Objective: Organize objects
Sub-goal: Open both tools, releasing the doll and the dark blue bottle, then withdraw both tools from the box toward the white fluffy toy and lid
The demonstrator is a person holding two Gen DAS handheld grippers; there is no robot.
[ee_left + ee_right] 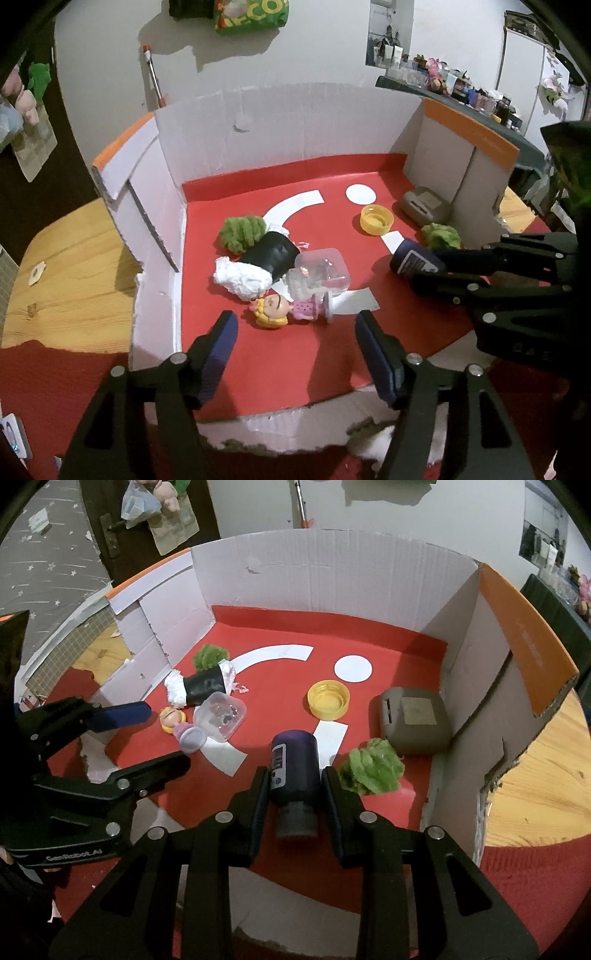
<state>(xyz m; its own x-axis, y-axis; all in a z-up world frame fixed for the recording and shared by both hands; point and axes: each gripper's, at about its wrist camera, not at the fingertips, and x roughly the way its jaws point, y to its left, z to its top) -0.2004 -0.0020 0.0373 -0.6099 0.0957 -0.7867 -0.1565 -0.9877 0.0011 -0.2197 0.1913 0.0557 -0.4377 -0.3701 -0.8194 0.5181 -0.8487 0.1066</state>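
Right gripper straddling a lying dark bottle; left gripper open and empty over the toy cluster.

The right gripper (295, 775) stands part open with the dark purple bottle (295, 764) between its jaws; whether the pads press the bottle's sides cannot be told. The bottle lies on the red floor of the cardboard box (332, 576), long axis running straight ahead along the fingers, cap end toward the gripper, base pointing away. A green fuzzy tuft (373, 766) sits just right of the right finger, a yellow cap (328, 698) ahead. The left gripper (295, 332) is wide open, holding nothing; a doll figure (284, 310) lies just ahead between its fingers. The right gripper is judged nearer the bottle.
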